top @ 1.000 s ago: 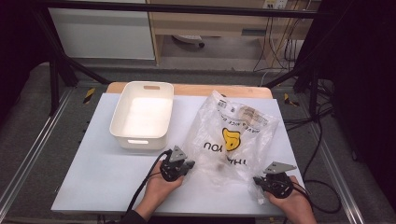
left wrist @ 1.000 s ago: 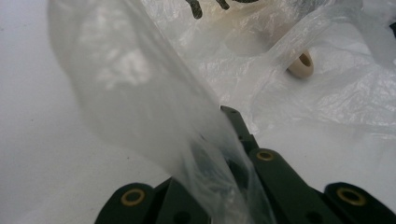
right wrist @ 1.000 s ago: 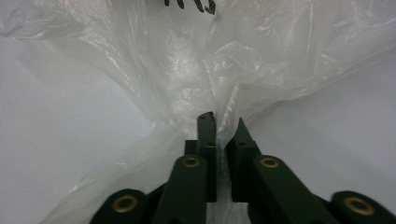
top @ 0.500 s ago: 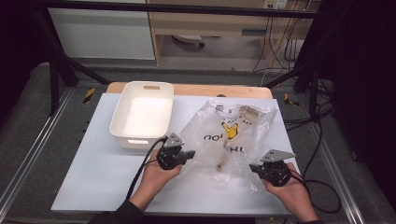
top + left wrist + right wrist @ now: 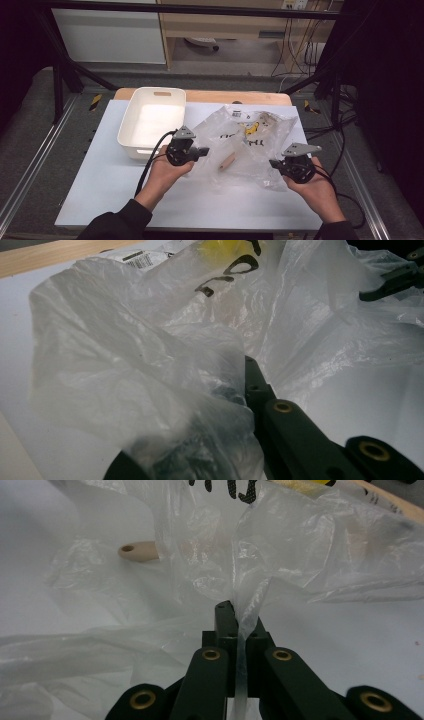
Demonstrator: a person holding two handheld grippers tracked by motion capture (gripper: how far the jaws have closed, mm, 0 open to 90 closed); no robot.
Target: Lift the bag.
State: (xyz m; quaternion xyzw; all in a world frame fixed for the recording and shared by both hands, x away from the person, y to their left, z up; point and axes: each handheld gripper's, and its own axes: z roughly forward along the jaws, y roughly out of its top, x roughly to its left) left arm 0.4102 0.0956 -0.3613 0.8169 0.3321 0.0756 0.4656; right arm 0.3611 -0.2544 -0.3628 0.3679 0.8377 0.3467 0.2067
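Observation:
A clear plastic bag point(image 5: 250, 142) with black lettering and a yellow print hangs stretched between both hands above the white table top point(image 5: 100, 175). My left gripper point(image 5: 202, 150) is shut on the bag's left edge point(image 5: 165, 405); the film drapes over its jaws in the left gripper view. My right gripper point(image 5: 274, 164) is shut on the bag's right edge point(image 5: 245, 615), with a strip of film pinched between its black jaws. A small wooden handle point(image 5: 227, 161) lies inside the bag, also seen as a wooden handle point(image 5: 140, 551) with a hole in its end.
A white rectangular tub point(image 5: 152, 120) stands at the back left of the table, close to my left gripper. A wooden board edge point(image 5: 235, 96) runs along the table's far side. Metal frame rails point(image 5: 30, 165) border the table, and cables hang at the right.
Both hands have lifted and moved forward with the bag's edges. The bag has risen off the table and spread out, and the wooden handle has slid toward its lower middle.

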